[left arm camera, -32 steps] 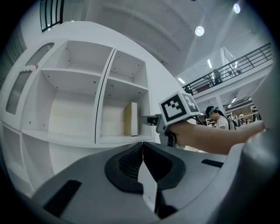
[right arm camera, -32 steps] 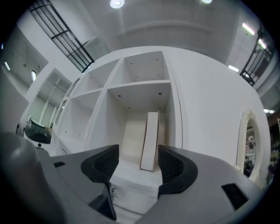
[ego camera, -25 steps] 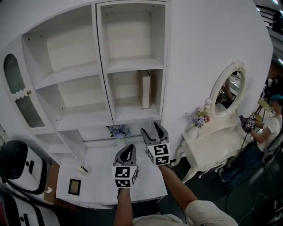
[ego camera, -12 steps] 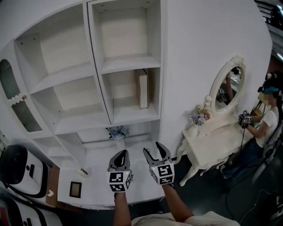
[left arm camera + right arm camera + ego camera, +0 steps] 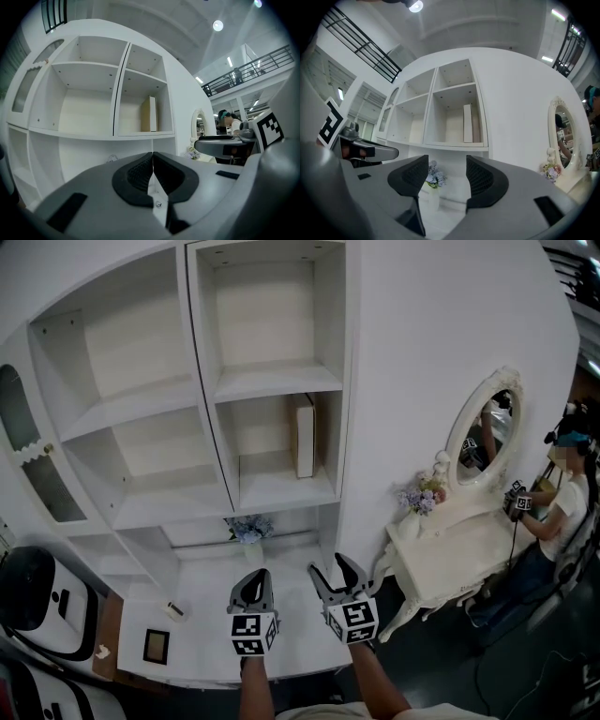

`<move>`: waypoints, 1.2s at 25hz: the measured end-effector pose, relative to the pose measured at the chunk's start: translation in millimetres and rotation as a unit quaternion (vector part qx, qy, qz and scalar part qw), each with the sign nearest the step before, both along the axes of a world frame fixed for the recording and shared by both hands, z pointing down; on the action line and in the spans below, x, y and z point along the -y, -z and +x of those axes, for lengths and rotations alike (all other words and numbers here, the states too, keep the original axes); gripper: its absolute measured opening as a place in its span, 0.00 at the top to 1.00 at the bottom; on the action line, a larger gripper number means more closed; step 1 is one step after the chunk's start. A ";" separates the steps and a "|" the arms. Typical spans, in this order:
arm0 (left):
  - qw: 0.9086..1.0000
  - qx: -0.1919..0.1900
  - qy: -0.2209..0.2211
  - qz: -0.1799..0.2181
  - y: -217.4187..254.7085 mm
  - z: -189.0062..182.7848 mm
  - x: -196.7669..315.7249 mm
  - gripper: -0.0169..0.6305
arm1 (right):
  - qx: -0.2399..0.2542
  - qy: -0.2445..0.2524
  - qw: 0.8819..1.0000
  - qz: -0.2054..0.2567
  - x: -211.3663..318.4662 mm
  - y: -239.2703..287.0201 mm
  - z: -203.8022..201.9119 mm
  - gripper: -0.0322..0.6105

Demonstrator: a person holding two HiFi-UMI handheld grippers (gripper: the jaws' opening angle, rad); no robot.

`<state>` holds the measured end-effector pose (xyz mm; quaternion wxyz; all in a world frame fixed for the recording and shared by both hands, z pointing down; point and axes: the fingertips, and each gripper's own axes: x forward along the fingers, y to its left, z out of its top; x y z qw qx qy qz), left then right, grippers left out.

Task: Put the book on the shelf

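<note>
One cream book [image 5: 305, 435] stands upright on the white shelf [image 5: 272, 381], in the lower of the two tall compartments of the right column. Its long axis is vertical, its bottom edge rests on the compartment floor and a narrow edge faces outward. It sits toward the 3 o'clock side of that compartment, close to the side wall; whether it touches the wall cannot be told. No hand-held gripper touches it.

Below the shelf, at 6 o'clock from the book, a small vase of pale blue flowers [image 5: 248, 529] stands at the back of the white desk [image 5: 206, 615]. A small dark picture frame [image 5: 156, 646] lies on the desk toward 8 o'clock.

Both tools hover over the desk's near edge, well apart from the book and pointing up toward the shelf. The left hand-held gripper [image 5: 253, 579] is clenched: its dark pads meet with nothing between them. The right hand-held gripper [image 5: 330, 568] is released, its jaws spread and empty; the flowers show in the gap, far behind.

Out at 3 o'clock a white dressing table [image 5: 459, 540] carries an oval mirror [image 5: 480, 432] and a small posy [image 5: 419, 495]. A seated person [image 5: 562, 512] is beside it.
</note>
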<state>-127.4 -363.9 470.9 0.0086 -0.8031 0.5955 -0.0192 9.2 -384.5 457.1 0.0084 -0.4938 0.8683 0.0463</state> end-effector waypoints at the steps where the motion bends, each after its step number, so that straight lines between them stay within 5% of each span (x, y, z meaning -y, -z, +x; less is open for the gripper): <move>1: 1.000 0.002 -0.002 0.001 0.7 0.6 0.8 0.95 | 0.002 0.004 1.000 0.000 1.0 0.4 -0.2 0.54; 9: 1.000 0.020 -0.001 0.013 9.4 -1.7 4.0 0.95 | 0.006 0.023 1.000 0.006 5.0 6.4 -10.4 0.63; 20: 0.999 0.033 0.014 0.028 20.1 -7.6 2.8 0.95 | 0.024 0.026 0.999 0.014 5.4 10.9 -13.0 0.91; 30: 0.999 0.030 0.017 0.020 12.4 -7.0 7.8 0.95 | 0.016 0.017 1.000 -0.011 12.8 -0.4 -6.8 0.91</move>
